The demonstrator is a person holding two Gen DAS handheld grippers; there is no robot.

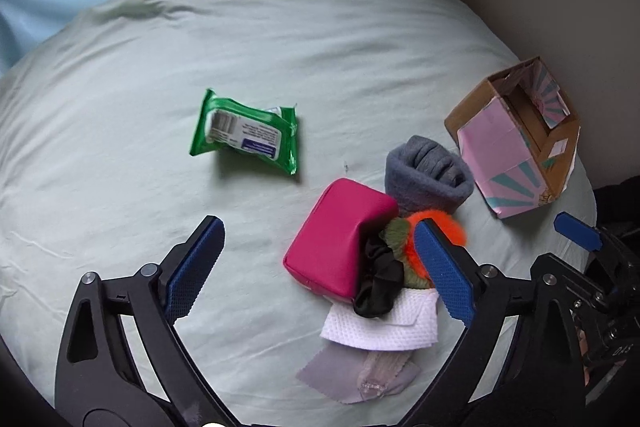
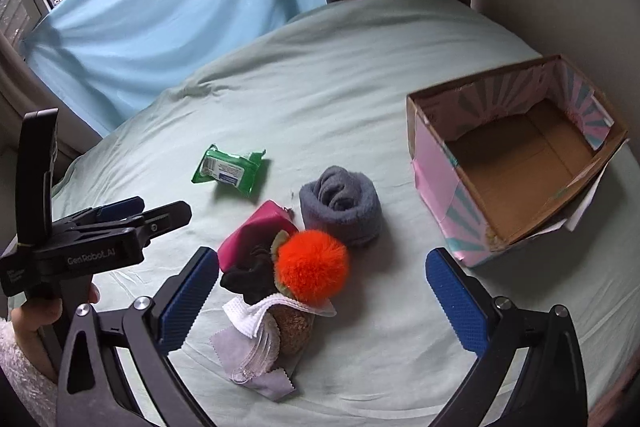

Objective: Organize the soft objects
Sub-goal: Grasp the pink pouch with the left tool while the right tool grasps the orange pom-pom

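I work over the bed (image 2: 360, 67), with the open cardboard box (image 2: 520, 163) as my landmark; it stands empty near the bed's right edge and the wall. Bare sheet lies between box and pile, so the transfer path is free. Left of the box sits the grey rolled sock (image 2: 340, 207), then the pink pouch (image 1: 336, 239), the orange pom-pom (image 2: 312, 267) and the green wipes pack (image 1: 244, 133) farthest out. Right gripper (image 2: 316, 291): jaws wide apart, straddling the pom-pom. I judge a gentle centred squeeze best. Left gripper (image 1: 320, 267): jaws apart, empty.
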